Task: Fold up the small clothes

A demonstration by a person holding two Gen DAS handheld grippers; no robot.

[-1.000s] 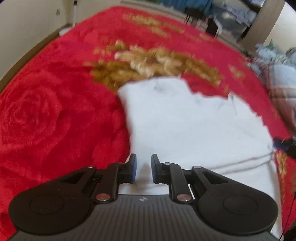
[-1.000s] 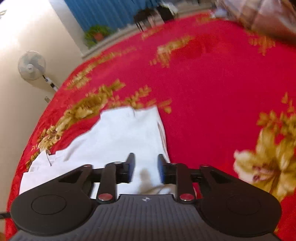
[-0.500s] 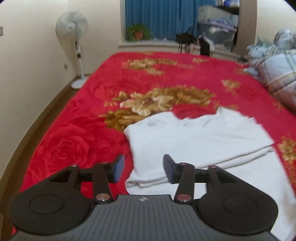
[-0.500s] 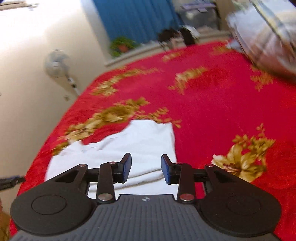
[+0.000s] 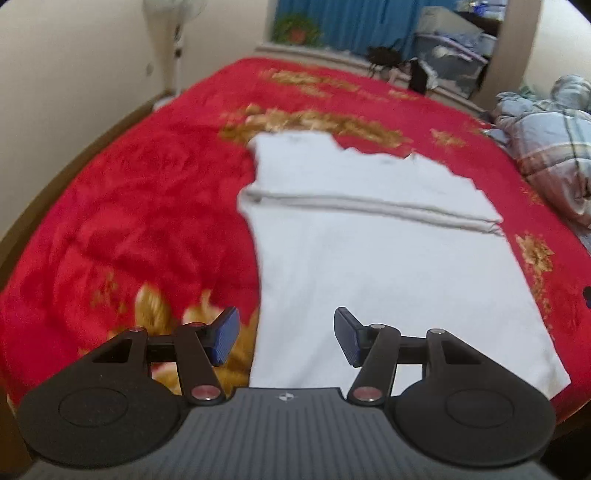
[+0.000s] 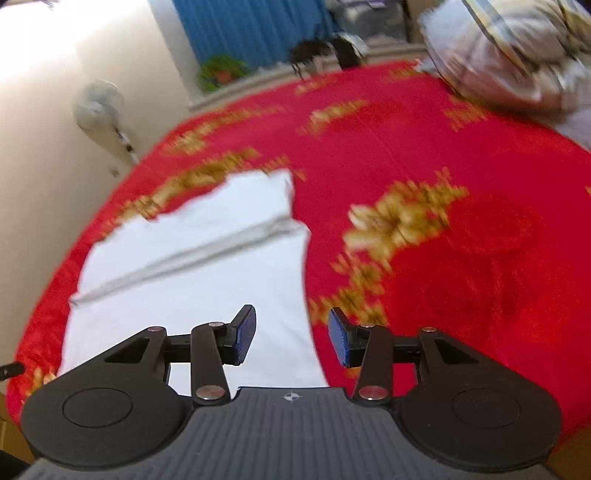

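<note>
Left gripper (image 5: 286, 336) and right gripper (image 6: 291, 334) are hovering with jaws just widened, nothing between them. White garment (image 5: 369, 258) is lying half-folded near the red blanket's (image 5: 129, 221) near edge, open blanket surrounding it. Motion blur is smearing the far plaid bedding (image 6: 517, 48).

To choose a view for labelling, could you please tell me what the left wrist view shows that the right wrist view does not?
Only the left wrist view shows the white garment's whole near part and the open left gripper. Only the right wrist view shows the open right gripper. Both show the garment with its far part folded over, the red blanket, the fan and the blue curtain.
</note>
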